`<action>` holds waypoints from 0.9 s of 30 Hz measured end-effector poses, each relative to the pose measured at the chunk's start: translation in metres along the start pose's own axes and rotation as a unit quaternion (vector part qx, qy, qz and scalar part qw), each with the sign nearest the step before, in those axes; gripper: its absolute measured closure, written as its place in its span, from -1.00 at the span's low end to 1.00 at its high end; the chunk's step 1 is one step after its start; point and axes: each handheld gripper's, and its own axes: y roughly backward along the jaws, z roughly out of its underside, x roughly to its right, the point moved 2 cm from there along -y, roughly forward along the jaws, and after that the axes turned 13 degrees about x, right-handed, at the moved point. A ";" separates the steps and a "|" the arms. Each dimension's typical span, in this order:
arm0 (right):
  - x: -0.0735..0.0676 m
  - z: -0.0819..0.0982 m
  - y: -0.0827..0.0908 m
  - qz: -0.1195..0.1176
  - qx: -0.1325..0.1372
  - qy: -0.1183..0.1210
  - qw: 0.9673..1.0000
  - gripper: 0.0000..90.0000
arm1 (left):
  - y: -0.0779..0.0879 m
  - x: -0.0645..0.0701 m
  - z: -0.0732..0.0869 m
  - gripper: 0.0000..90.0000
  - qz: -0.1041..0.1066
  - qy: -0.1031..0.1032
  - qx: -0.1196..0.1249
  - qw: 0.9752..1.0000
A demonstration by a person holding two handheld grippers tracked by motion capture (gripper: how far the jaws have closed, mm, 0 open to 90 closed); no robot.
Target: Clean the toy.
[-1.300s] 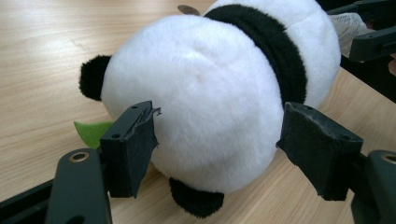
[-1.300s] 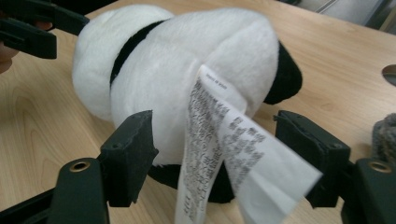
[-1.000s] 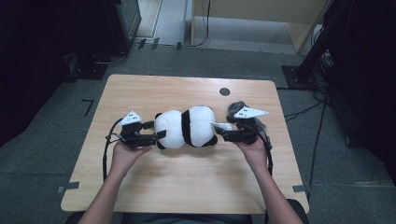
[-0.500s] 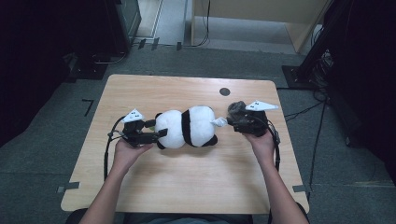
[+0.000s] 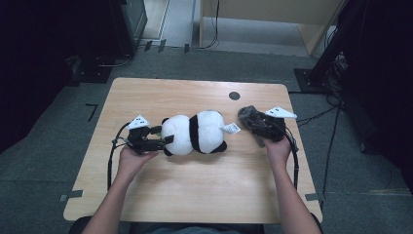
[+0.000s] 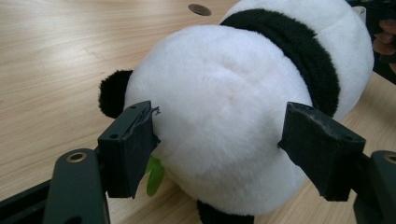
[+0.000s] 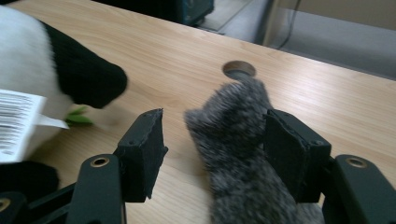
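Mid-tabletop, the panda lies lengthwise. Left claw is clamped on its white end, pads pressing the plush. Nearer the right edge, right claw has just been closing, grey fur between the jaws, touching one pad, gap at the other.

Cut off at the right gripper view's left edge: the panda plush. Grey furry piece running off the bottom edge; barcode tag blurred, unreadable.
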 end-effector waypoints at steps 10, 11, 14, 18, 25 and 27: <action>0.020 0.015 -0.001 0.036 0.018 -0.007 0.999 -0.11 | -0.002 -0.001 0.001 -0.43 0.004 0.005 0.002 1.000; 0.023 0.017 -0.003 0.042 0.016 -0.007 0.999 -0.11 | -0.002 -0.001 0.001 -0.43 0.004 0.004 0.001 1.000; 0.030 0.025 -0.009 0.048 0.011 -0.017 0.999 -0.09 | -0.002 -0.001 0.001 -0.43 0.003 0.004 0.002 1.000; 0.032 0.034 -0.017 0.057 -0.006 0.000 0.998 -0.03 | -0.002 -0.001 0.002 -0.43 0.004 0.006 0.000 1.000; 0.037 0.045 -0.024 0.057 -0.018 -0.028 0.998 0.27 | -0.002 -0.001 0.003 -0.43 0.002 0.009 0.004 1.000; 0.037 0.047 -0.025 0.056 -0.016 -0.031 0.998 0.34 | -0.002 -0.002 0.004 -0.43 0.003 0.010 0.003 1.000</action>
